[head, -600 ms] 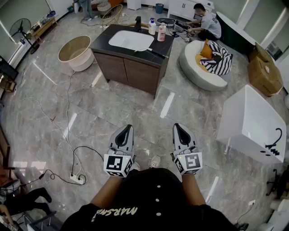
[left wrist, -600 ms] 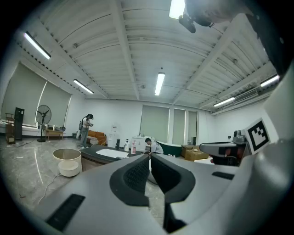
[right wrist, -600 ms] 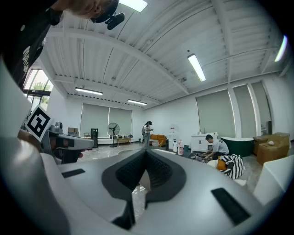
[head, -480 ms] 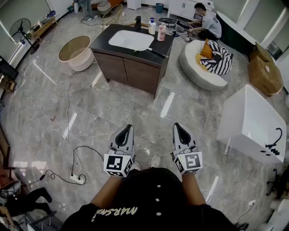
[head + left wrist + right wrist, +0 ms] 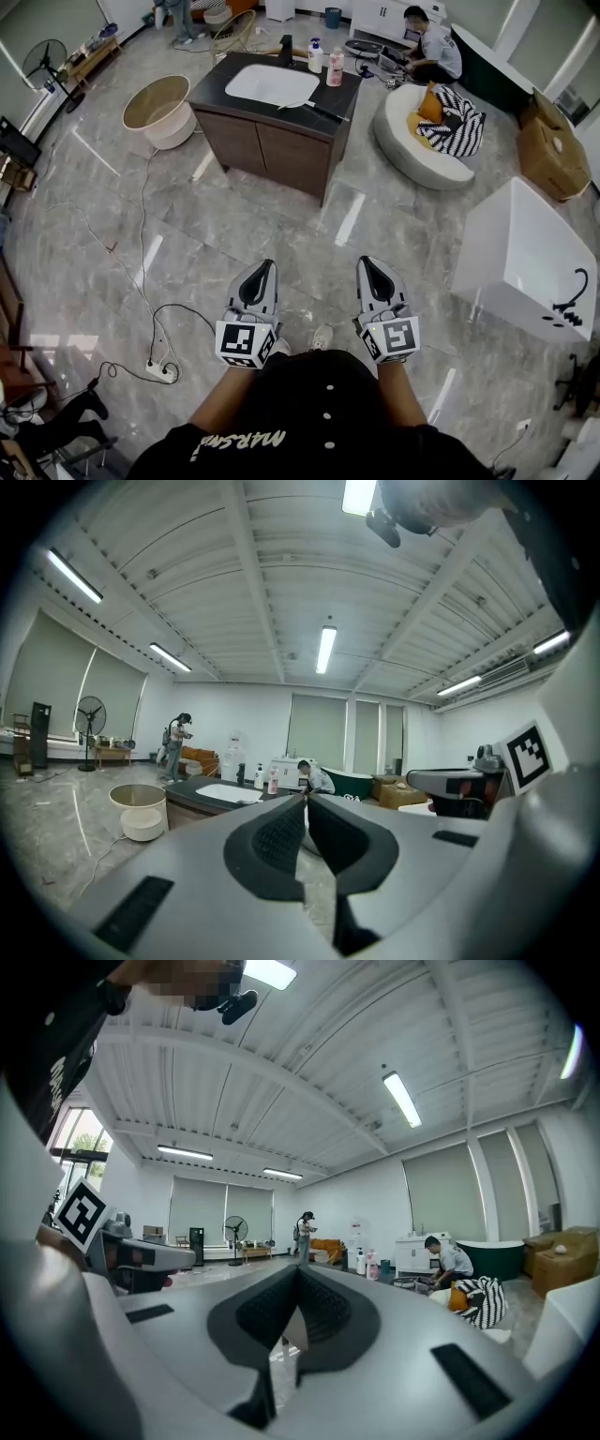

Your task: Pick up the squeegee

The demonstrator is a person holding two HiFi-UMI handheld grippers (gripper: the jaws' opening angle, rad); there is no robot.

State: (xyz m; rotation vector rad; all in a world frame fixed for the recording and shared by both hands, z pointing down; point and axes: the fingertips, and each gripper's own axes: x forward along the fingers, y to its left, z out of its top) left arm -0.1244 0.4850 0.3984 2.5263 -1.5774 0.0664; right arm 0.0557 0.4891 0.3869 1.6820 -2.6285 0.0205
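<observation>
Nothing much has moved since a moment ago. Both claws hang in the same spot out in front of my belly, and only the head camera has drifted a hair. So, my left claw is pressed together with nothing in it. Same story for the right claw: tips meeting, empty.

What I'm after is the slim dark-handled squeegee with a pale blade. It lies on the black top of the brown wooden vanity cabinet, just right of the white oval basin. That's well away, far ahead across the grey marble floor.

It sits pretty much straight out between the two claws, so neither is clearly nearer. Its long axis runs roughly left-right, handle end toward the right I think, though it's tiny from here. I reckon I have to walk up and spread a claw before any grab.
</observation>
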